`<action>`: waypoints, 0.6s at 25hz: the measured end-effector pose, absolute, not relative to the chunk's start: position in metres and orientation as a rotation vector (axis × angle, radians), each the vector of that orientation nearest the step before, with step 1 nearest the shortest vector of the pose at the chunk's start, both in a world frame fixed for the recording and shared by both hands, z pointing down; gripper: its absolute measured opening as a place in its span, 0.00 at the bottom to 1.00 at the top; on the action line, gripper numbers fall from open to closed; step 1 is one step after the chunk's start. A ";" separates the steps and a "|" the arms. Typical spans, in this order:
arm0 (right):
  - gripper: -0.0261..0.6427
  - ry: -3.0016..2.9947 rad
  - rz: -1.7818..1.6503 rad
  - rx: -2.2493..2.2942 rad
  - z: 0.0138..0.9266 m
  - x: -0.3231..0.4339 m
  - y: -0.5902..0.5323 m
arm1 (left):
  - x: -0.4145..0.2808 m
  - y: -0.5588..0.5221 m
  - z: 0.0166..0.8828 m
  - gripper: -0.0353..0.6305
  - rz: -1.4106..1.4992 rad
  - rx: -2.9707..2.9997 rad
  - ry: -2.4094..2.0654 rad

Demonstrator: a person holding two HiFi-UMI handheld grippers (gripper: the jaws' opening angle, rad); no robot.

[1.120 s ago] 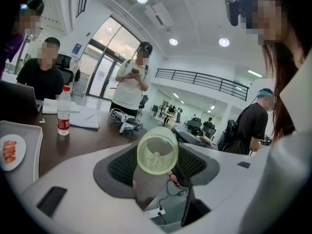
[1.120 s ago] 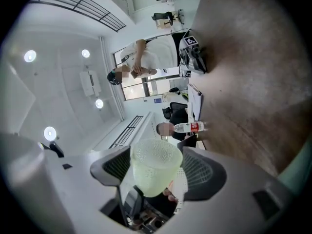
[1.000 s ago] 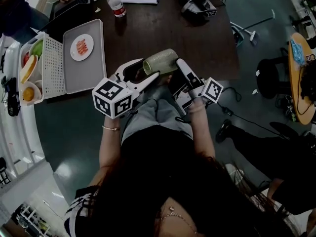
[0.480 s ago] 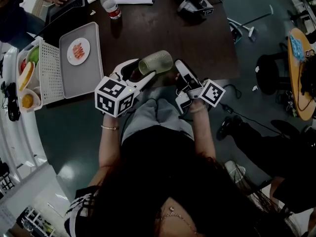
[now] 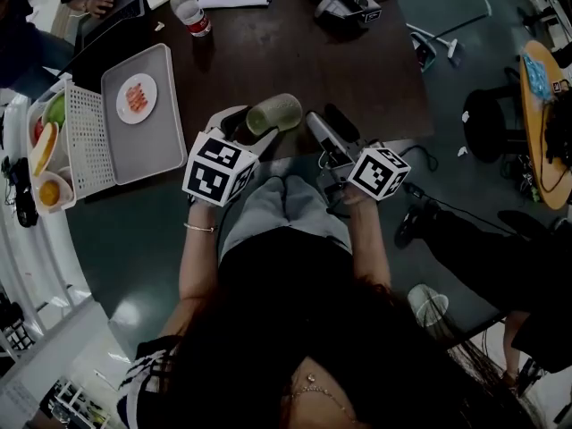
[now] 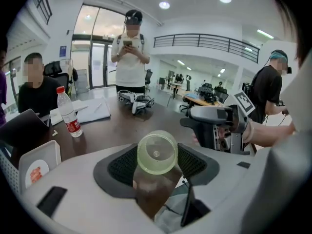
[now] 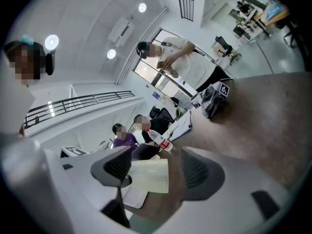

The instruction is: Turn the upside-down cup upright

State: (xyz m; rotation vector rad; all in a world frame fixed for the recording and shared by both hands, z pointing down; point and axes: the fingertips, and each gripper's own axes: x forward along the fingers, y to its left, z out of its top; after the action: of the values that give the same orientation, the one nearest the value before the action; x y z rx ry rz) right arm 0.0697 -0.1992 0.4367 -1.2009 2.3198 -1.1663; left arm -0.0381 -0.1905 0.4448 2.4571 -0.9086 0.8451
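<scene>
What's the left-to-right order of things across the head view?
In order: white rack → plate → water bottle → green cup → right gripper → round wooden table.

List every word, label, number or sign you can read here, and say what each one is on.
No text here reads clearly.
Water bottle, red label: print too small to read.
Cup: faint print on the side, blurred.
Blue wall sign: too small to read.
Marker cubes: black-and-white patterns only, no words.
</scene>
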 end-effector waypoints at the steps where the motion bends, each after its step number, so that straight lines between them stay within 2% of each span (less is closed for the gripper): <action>1: 0.54 2.341 -1.158 -1.210 0.437 0.069 -0.199 | -0.038 -0.191 0.447 0.46 0.876 2.450 -0.917; 9: 0.42 2.471 -1.033 -1.354 0.443 0.068 -0.199 | -0.038 -0.191 0.469 0.46 1.095 2.420 -0.920; 13: 0.27 2.502 -0.963 -1.458 0.445 0.075 -0.199 | -0.036 -0.189 0.480 0.46 1.217 2.419 -0.894; 15: 0.23 2.510 -0.943 -1.490 0.445 0.078 -0.199 | -0.035 -0.187 0.486 0.46 1.283 2.421 -0.875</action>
State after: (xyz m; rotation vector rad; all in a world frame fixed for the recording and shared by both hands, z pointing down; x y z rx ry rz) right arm 0.0777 -0.1991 0.4449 -1.4897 2.5098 -0.9429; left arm -0.0350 -0.1869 0.4861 2.4211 -0.8750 1.2831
